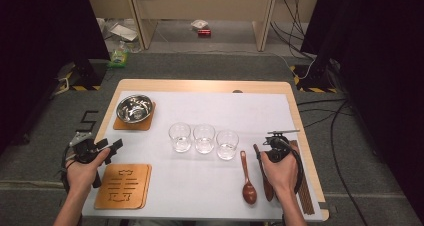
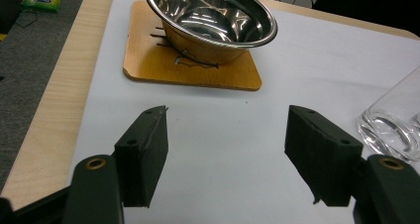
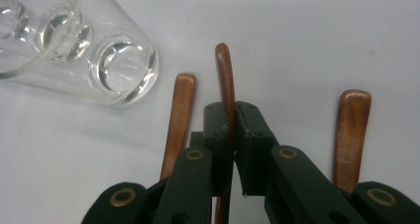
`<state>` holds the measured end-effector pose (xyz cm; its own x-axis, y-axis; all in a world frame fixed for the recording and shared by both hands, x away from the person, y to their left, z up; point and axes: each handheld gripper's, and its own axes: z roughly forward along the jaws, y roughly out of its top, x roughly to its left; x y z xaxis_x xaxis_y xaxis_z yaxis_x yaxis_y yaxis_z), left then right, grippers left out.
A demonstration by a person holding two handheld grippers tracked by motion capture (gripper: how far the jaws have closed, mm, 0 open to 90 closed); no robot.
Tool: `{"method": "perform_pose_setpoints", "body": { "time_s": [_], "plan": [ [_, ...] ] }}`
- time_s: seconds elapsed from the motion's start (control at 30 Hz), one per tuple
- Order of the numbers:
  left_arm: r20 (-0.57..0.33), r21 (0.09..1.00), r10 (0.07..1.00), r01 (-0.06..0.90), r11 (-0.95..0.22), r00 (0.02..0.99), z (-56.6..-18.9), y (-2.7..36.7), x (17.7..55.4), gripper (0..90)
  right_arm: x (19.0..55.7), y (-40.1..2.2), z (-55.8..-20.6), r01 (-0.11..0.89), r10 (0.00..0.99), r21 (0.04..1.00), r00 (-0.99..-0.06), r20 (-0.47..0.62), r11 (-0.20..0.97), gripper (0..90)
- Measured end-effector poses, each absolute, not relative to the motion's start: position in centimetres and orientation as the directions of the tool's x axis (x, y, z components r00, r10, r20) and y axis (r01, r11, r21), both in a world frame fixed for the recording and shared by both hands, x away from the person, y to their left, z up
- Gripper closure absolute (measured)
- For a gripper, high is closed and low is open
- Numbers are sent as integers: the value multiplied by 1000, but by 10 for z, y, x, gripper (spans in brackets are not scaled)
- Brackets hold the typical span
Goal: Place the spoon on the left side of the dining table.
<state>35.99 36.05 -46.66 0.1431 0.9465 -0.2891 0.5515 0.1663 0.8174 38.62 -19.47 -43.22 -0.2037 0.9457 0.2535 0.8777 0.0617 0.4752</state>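
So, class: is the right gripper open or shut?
Shut. In the right gripper view, the right gripper has its jaws pressed on a thin wooden handle, with no gap showing.

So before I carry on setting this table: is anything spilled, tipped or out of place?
Nothing stands out. The steel bowl sits upright on its wooden mat, three glasses stand in a row, dry paper around them. The right claw is shut on a wooden utensil handle.

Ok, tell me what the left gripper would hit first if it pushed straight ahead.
Probably the wooden coaster under the steel bowl; the left gripper stands open over bare white sheet before that, though depth is unclear.
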Motion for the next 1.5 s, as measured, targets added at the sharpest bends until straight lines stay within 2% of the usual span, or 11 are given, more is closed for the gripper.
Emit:
{"method": "perform_pose_setpoints", "body": {
  "time_s": [0.47, 0.87, 1.5],
  "plan": [
    [-291, 822, 945, 545, 168, 148, -463, 359, 360, 328, 387, -196, -415, 810, 937, 582, -254, 239, 71, 844],
    [-291, 822, 945, 545, 166, 151, -463, 359, 360, 329, 390, -195, -401, 707, 928, 699, -321, 187, 104, 845],
    [-290, 828, 944, 536, 164, 159, -460, 358, 360, 329, 401, -195, -384, 610, 922, 788, -345, 173, 81, 845]
  ]
}}
